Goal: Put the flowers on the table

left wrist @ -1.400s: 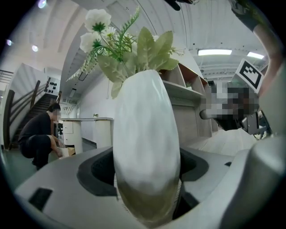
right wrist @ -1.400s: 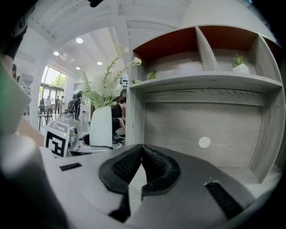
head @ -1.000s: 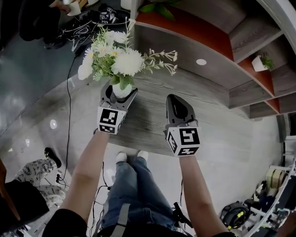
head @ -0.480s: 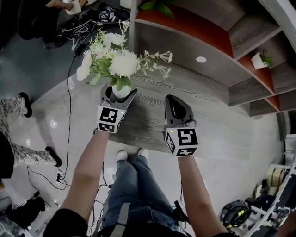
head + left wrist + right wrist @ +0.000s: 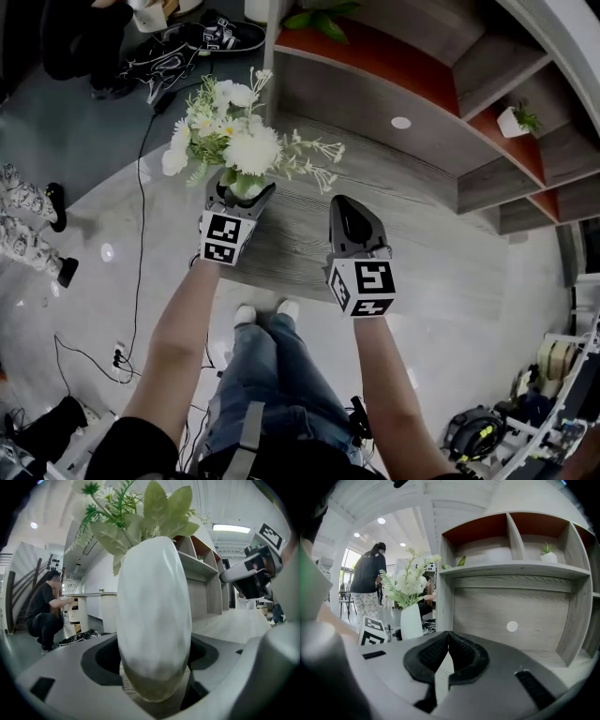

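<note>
A white vase (image 5: 246, 186) (image 5: 153, 620) (image 5: 411, 620) of white flowers (image 5: 251, 148) and green leaves stands upright between the jaws of my left gripper (image 5: 240, 195) (image 5: 154, 686), which is shut on its lower body. I hold it over the left end of the grey wooden table (image 5: 412, 234); whether its base touches the top is hidden. My right gripper (image 5: 349, 208) (image 5: 446, 644) hovers over the table to the right of the vase, jaws shut with nothing between them.
A wooden shelf unit (image 5: 469, 94) (image 5: 511, 569) with orange-backed compartments rises behind the table; a small potted plant (image 5: 517, 120) (image 5: 547, 555) sits in one. A white disc (image 5: 401, 123) lies on the table. People (image 5: 368, 583) stand and crouch (image 5: 44, 616) on the floor at left, near cables (image 5: 141, 187).
Both grippers have drifted slightly left and toward the near table edge, the vase going with the left one. A person on the floor at left has walked away.
</note>
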Action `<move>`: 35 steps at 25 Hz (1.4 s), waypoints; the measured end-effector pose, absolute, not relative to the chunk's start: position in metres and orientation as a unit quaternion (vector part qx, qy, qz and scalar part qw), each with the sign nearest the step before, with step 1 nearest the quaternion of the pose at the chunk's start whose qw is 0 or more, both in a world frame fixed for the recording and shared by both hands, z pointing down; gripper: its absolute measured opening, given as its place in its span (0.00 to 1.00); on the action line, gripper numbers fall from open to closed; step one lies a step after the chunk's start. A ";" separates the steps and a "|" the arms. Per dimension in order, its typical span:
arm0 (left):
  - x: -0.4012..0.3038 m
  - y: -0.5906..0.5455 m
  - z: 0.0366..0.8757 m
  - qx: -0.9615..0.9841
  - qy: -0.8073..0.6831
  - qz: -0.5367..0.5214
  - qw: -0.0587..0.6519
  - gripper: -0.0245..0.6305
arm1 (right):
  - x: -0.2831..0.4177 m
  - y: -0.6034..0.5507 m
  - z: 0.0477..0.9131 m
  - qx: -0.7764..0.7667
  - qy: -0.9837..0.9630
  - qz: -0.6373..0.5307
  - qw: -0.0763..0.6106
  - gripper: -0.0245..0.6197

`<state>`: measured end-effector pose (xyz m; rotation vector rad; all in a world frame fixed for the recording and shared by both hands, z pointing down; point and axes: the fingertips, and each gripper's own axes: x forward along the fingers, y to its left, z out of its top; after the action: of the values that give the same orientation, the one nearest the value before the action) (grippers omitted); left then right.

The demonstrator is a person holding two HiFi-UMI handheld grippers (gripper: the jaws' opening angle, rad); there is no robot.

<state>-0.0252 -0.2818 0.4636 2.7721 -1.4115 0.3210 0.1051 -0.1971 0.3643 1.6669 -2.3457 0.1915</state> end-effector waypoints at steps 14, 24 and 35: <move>-0.034 -0.273 0.446 0.865 -0.489 0.104 0.044 0.79 | 0.104 -0.185 0.342 0.569 -0.810 0.070 0.125 0.06; -0.050 -0.245 0.408 0.858 -0.501 0.104 0.046 0.81 | 0.101 -0.174 0.316 0.567 -0.812 0.086 0.111 0.06; -0.066 -0.232 0.375 0.841 -0.529 0.081 0.072 0.81 | 0.088 -0.172 0.292 0.544 -0.828 0.071 0.118 0.06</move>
<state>-0.0659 -0.2321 0.3747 2.5286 -1.5914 0.2440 0.0885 -0.1717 0.2920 1.5922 -2.4215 0.2066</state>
